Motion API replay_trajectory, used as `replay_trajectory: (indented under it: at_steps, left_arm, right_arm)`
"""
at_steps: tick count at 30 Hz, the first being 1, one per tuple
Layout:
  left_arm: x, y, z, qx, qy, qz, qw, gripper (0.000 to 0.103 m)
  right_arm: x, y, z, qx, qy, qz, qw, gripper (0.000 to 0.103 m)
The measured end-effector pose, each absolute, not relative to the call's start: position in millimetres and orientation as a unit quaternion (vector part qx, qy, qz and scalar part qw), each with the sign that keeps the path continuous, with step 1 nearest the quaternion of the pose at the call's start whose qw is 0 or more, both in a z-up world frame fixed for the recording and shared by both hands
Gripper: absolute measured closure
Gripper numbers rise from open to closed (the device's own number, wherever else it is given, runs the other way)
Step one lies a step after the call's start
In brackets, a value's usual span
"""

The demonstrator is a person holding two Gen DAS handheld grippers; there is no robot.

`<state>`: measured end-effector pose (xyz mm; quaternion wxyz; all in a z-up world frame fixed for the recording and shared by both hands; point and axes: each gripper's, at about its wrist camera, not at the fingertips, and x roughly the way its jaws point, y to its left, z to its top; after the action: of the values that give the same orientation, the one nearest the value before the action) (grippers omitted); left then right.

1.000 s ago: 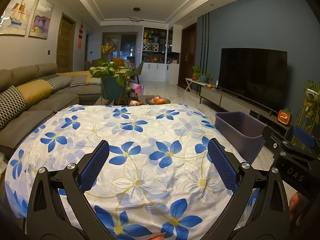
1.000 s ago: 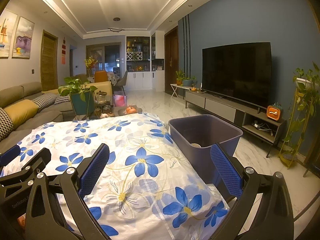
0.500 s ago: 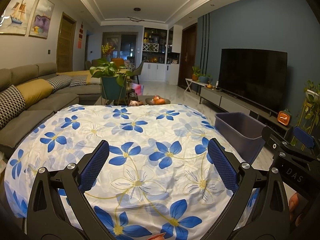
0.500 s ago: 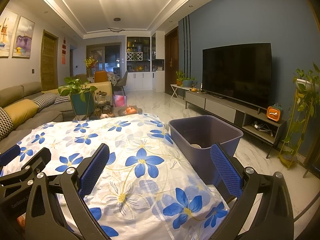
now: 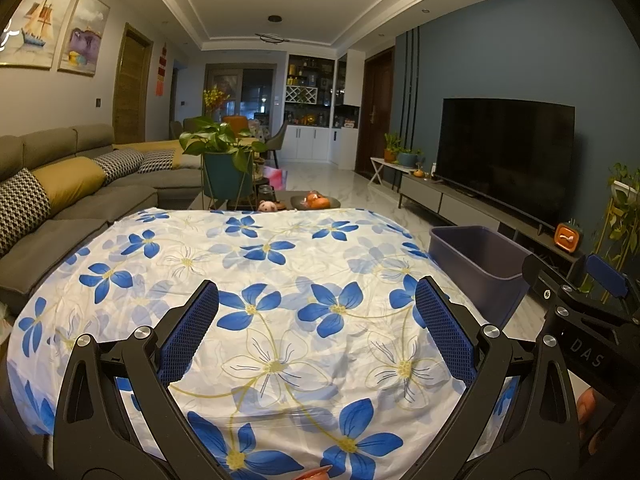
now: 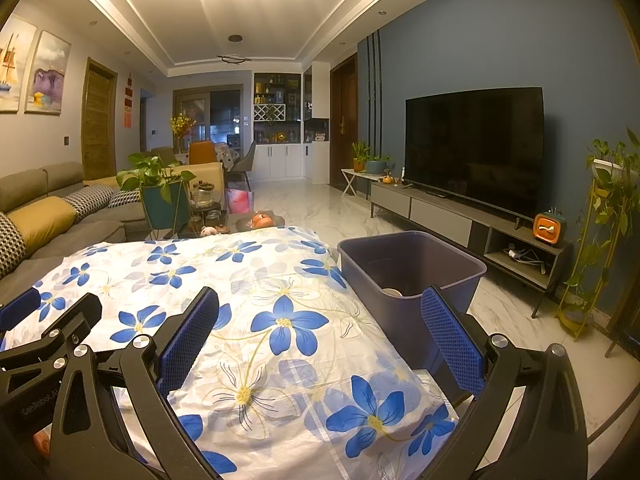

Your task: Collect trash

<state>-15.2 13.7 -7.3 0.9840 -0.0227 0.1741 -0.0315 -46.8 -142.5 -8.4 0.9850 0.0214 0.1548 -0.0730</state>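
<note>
Above a floral cloth point(image 5: 280, 280), left gripper point(image 5: 316, 320) and right gripper point(image 6: 320, 320) side by side, both with jaws wide apart and empty, purple bin point(image 6: 412, 276) at the cloth's right edge, one pale scrap point(image 6: 394, 292) inside.

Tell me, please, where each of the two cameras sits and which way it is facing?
Left wrist: on the left gripper, facing over the floral cloth toward the sofa; its open fingers and the right gripper show.
Right wrist: on the right gripper, facing the purple bin and TV; its open fingers show.
Shared: cloth, bin, TV.
</note>
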Motion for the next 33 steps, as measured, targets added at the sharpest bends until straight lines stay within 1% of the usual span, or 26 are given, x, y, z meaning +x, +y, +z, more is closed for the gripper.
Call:
replay_trajectory:
  at_steps: [33]
  left_arm:
    - [-14.8,12.8,-7.0,-0.024,0.172,-0.032,0.984,0.006]
  right_arm:
    - [-45.6,-142.1,-8.4,0.02,0.154,-0.074,0.985,0.005]
